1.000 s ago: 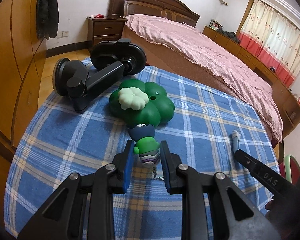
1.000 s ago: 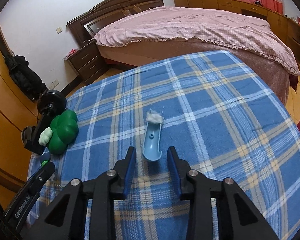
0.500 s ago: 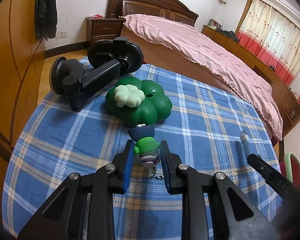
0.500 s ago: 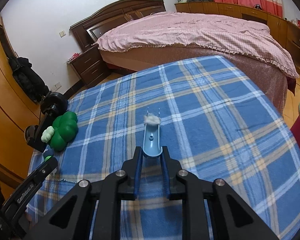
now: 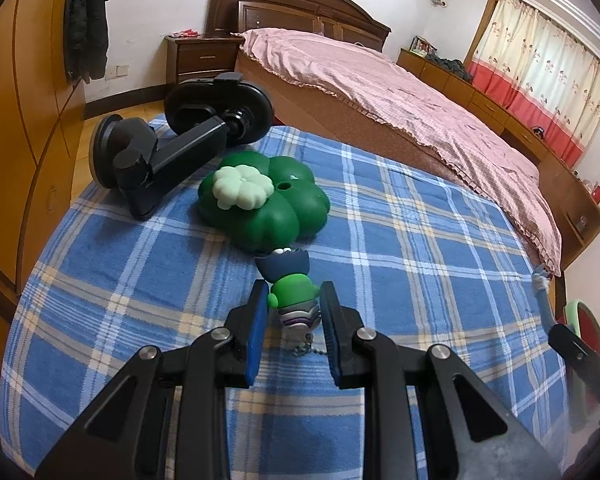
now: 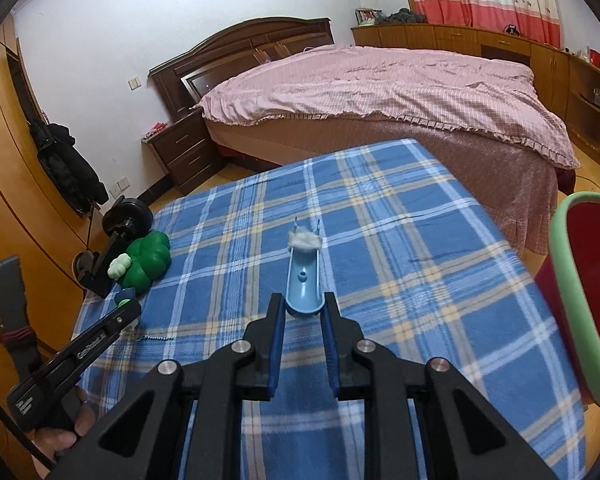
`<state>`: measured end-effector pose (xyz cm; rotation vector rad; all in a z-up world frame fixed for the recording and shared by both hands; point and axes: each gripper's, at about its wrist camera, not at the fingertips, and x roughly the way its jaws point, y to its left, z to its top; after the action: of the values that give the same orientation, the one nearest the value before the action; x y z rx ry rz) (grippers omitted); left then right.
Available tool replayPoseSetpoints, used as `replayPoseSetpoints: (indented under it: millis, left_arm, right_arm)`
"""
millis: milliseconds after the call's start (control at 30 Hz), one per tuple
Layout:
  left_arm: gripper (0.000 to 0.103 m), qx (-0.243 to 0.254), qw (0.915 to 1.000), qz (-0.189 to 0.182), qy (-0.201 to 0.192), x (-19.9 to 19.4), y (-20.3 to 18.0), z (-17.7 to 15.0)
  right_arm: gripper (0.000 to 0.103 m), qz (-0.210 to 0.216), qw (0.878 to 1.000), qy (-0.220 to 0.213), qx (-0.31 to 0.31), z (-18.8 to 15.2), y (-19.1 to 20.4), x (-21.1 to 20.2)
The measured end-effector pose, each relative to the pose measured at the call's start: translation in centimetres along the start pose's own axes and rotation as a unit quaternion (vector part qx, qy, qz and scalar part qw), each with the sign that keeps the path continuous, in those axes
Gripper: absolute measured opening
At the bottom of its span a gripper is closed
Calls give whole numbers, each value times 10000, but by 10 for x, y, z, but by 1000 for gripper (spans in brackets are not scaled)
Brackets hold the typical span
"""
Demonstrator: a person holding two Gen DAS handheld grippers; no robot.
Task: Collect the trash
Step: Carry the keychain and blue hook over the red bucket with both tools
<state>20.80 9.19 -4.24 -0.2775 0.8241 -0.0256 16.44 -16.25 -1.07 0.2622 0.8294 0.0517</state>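
white plastered walls [image 6: 100, 32] | dark carved wooden bed with pink checked bedspread [image 6: 380, 84] | dark two-drawer nightstand [image 6: 184, 156] | cream-and-red patterned curtains [image 5: 540, 72] | orange wooden wardrobe [image 5: 28, 120]

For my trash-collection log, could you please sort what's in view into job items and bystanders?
Job:
- blue scoop piece in the right gripper
- figurine between the left gripper fingers
- red bin

Lying about:
- green clover toy
- phone mount
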Motion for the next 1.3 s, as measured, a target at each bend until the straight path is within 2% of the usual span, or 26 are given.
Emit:
replayPoseSetpoints:
  millis: [267, 533, 1300]
  left_arm:
    - [26, 143, 9997, -208, -60, -16, -19, -2]
    - [26, 205, 9980, -589, -39, -38, -42, -8]
    - [26, 712, 9883, -1348, 5, -96, -127, -30]
  right_arm:
    - [20, -26, 9998, -196, 4, -2, -11, -28]
    - [20, -77, 9990, -414, 135, -6, -31, -59]
    - [20, -418, 9901, -1043, 836, -31, -116, -152]
